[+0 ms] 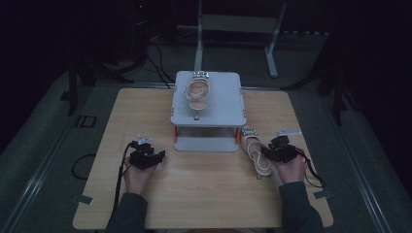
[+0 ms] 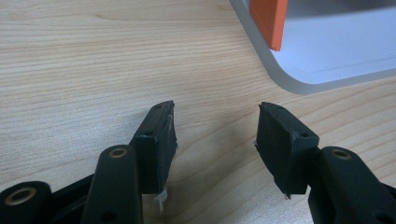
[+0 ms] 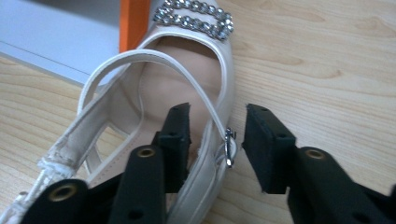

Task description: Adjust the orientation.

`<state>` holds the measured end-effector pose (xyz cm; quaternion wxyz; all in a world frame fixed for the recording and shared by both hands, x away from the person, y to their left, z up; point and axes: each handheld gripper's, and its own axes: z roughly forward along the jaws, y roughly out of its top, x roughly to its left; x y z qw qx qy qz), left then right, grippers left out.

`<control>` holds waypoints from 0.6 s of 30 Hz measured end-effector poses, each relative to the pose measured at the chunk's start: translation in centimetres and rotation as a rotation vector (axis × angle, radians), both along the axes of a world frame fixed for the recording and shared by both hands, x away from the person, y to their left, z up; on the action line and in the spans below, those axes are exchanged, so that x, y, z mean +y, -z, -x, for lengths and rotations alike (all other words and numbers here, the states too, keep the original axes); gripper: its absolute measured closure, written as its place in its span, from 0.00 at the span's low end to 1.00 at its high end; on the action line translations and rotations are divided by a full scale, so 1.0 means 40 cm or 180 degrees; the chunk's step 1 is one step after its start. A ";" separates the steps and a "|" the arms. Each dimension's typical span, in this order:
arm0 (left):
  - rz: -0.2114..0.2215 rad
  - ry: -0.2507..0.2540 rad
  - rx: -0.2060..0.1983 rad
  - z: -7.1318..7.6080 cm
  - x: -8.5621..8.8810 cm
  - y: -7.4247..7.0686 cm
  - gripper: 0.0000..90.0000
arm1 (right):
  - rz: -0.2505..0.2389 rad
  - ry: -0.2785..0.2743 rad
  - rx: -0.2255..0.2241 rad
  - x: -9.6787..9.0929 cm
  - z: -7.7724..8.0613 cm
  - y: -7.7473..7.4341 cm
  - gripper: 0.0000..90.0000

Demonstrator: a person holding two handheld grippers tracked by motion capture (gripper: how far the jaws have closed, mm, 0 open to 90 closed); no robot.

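Sandal [image 3: 187, 93] on counter [image 1: 204, 194] beside rack [image 1: 208, 104]; right gripper [image 3: 217, 137] fingers apart, straddling its side edge and strap, gripping nothing yet. Left gripper [image 2: 215, 140] fingers wide, empty; likely next: close, lift.

A dim lab or test room — a lone wooden table [image 1: 204, 194] on grey carpet [image 1: 43, 145], loose cables [image 1: 155, 53] and a metal frame [image 1: 238, 24] behind.

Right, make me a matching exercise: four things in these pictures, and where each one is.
Things:
1. left claw
2. right claw
3. sandal
4. orange post

Places:
A. between the rack's two shelves
B. on top of the grey rack
C. open over bare wood
D. open astride the side of the sandal on the table

Pairs: 1-C, 2-D, 3-B, 4-A
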<state>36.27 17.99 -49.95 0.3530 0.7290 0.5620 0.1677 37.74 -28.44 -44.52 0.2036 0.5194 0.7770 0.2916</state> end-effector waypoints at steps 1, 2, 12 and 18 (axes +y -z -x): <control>-0.0001 0.0000 0.0000 0.000 0.000 0.000 0.53 | 0.0015 0.0019 0.0021 0.000 -0.001 0.001 0.72; -0.0001 -0.0002 -0.0001 0.000 0.000 0.000 0.53 | 0.0007 0.0068 0.0080 0.000 -0.003 0.003 0.73; 0.0000 -0.0001 -0.0006 0.000 -0.001 0.000 0.53 | -0.0173 0.0400 0.0358 0.014 -0.023 0.016 0.87; 0.0000 -0.0001 -0.0012 0.000 -0.001 0.001 0.53 | -0.0253 0.0501 0.0447 0.017 -0.028 0.014 0.91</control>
